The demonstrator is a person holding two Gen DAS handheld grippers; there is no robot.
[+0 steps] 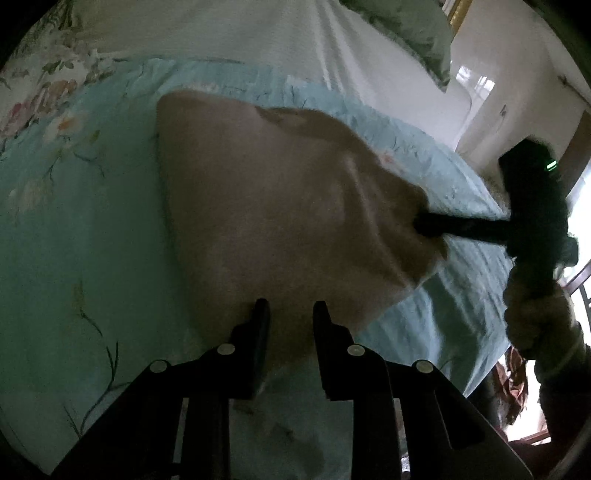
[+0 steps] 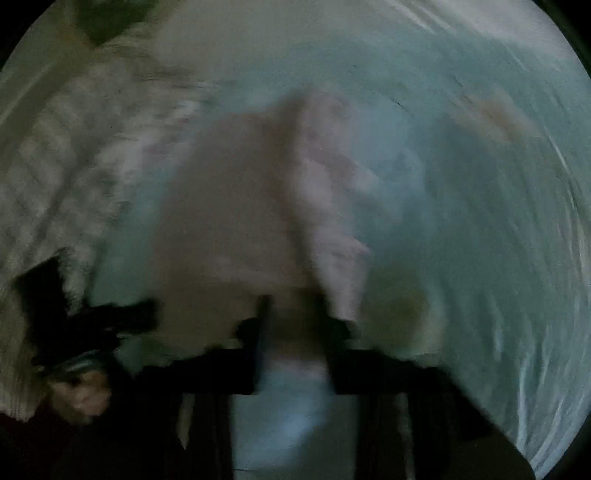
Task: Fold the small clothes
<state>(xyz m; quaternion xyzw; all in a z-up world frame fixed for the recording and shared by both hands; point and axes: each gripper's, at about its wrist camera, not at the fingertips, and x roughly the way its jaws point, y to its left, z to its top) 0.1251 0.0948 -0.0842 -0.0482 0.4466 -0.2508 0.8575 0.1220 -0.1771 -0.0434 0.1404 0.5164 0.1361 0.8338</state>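
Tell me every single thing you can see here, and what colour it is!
Small garment: one, tan-beige, spread on the quilt in the middle, both claws at its edges.
Quilt: one, light blue with flower print, under the garment.
White sheet: one, white, beyond the quilt at the top.
Pillow: one, pale green, top right on the sheet.
Wall: cream, far right past the bed.
Left claw: one, black, fingers at the garment's near edge with a gap between them.
Right claw: one, black, tips buried in the garment's right corner; its own view is too blurred to judge the grip.
Right hand: one, gloved, holding that claw's handle.
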